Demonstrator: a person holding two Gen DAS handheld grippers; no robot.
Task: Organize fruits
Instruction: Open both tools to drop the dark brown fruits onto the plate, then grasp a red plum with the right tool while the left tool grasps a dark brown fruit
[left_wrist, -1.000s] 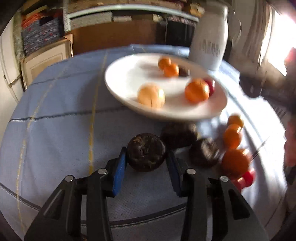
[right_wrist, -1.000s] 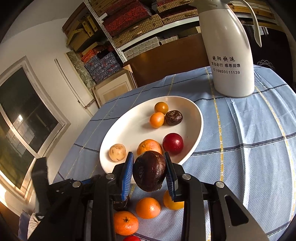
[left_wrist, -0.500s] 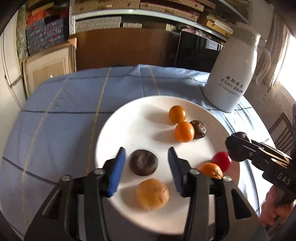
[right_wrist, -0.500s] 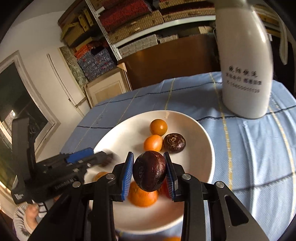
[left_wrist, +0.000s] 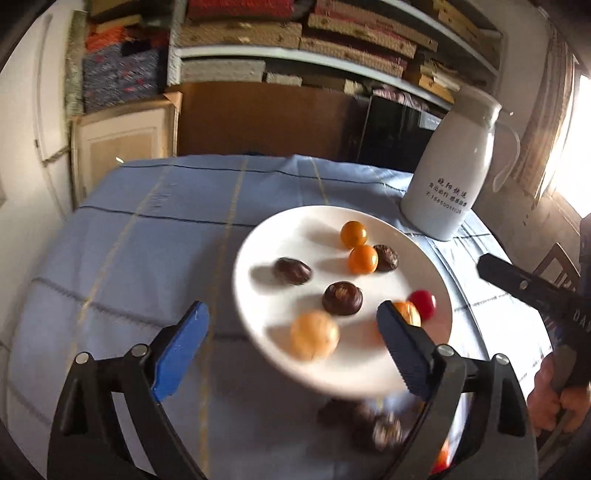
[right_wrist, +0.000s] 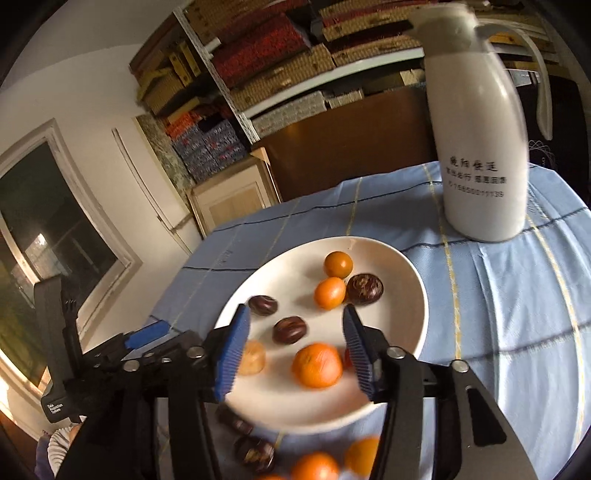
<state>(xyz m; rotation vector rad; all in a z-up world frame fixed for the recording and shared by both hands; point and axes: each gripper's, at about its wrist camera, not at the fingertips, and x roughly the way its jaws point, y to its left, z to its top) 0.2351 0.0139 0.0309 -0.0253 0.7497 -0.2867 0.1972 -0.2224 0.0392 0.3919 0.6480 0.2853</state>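
A white plate (left_wrist: 284, 229) (right_wrist: 413, 321) on the blue tablecloth holds small oranges (left_wrist: 362, 259) (right_wrist: 317, 364), three dark passion fruits (left_wrist: 342, 298) (right_wrist: 289, 329), a red fruit (left_wrist: 422, 304) and a tan fruit (left_wrist: 314, 335). My left gripper (left_wrist: 291, 350) is open and empty above the plate's near left rim. My right gripper (right_wrist: 295, 350) is open and empty above the plate's near part. Dark fruits (left_wrist: 373, 424) (right_wrist: 255, 454) and oranges (right_wrist: 314, 467) lie on the cloth in front of the plate.
A tall white jug (left_wrist: 447, 177) (right_wrist: 480, 147) stands on the table behind the plate to the right. Shelves with boxes and a brown cabinet (left_wrist: 258, 118) stand beyond the table. The right gripper (left_wrist: 532, 291) shows at the left view's right edge.
Both grippers have let go of their dark passion fruits, which now lie on the plate. Both have opened wide and drawn back from the plate.
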